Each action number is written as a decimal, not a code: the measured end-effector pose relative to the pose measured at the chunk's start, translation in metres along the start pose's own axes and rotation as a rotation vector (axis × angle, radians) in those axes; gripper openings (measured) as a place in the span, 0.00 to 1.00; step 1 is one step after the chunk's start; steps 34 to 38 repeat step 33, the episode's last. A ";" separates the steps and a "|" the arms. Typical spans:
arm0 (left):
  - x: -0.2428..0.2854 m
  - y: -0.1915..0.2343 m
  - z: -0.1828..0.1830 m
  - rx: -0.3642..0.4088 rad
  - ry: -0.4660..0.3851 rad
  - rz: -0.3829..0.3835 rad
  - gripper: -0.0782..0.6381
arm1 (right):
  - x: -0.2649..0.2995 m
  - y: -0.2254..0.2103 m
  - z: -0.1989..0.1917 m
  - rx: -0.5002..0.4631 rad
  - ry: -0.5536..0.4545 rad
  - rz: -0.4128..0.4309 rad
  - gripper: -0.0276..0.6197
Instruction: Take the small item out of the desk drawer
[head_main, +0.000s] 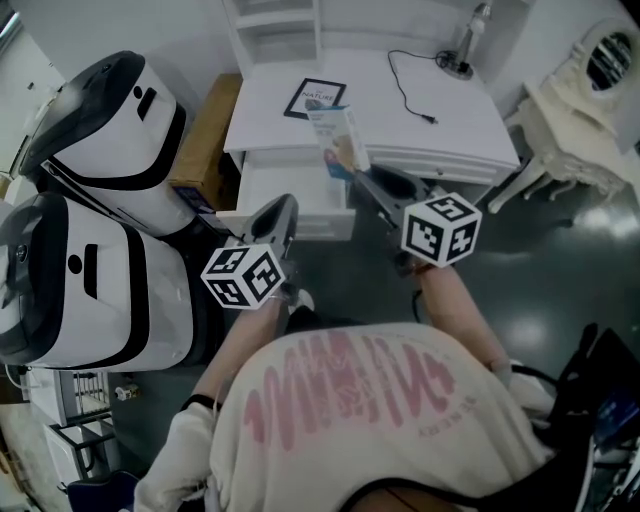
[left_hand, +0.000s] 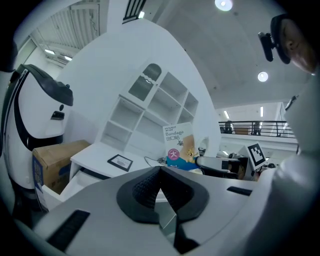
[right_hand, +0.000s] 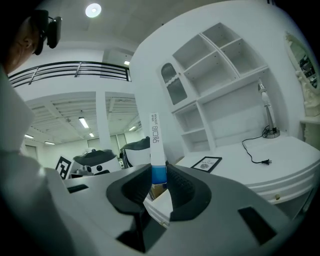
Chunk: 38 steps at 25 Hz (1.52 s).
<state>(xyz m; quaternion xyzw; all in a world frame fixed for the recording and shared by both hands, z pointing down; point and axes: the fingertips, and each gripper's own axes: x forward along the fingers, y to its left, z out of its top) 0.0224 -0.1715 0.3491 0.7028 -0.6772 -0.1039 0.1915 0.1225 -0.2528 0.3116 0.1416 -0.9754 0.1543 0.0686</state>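
above the open desk drawer (head_main: 300, 178), the right gripper (head_main: 358, 176) is clamping a flat bandage box (head_main: 338, 138) by its blue bottom end. its 2 ribbed pads (right_hand: 180, 188) are pressing on the broad faces while the rest of the carton is standing up clear of the jaws. from the right gripper view the box is showing edge-on as a thin strip. it is sitting fully out of the drawer, hovering at the front edge of the white desk (head_main: 450, 120). the left gripper (head_main: 283, 212) is hanging beside the drawer with its jaws drawn together on nothing.

the box is looking like light printed cardboard: easy to carry and stiff along its length, but likely giving way if squeezed hard across the faces. its glossy skin is probably sliding a little against rubber. holding it at 1 end is leaving a long lever above the grip, so a quick swing is risking a tilt. a gentle hold nearer the middle of the faces is looking safer. the framed card (head_main: 315, 98) and the lamp cable (head_main: 405, 90) are lying on the desk well apart from it.
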 end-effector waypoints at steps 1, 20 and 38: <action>-0.004 -0.005 -0.002 0.005 -0.002 -0.002 0.15 | -0.006 0.002 -0.002 0.003 -0.004 0.002 0.20; -0.042 -0.036 -0.029 0.004 0.000 0.014 0.15 | -0.049 0.025 -0.034 -0.010 0.021 0.016 0.20; -0.040 -0.031 -0.045 -0.009 0.013 0.023 0.15 | -0.048 0.012 -0.050 0.003 0.041 -0.003 0.20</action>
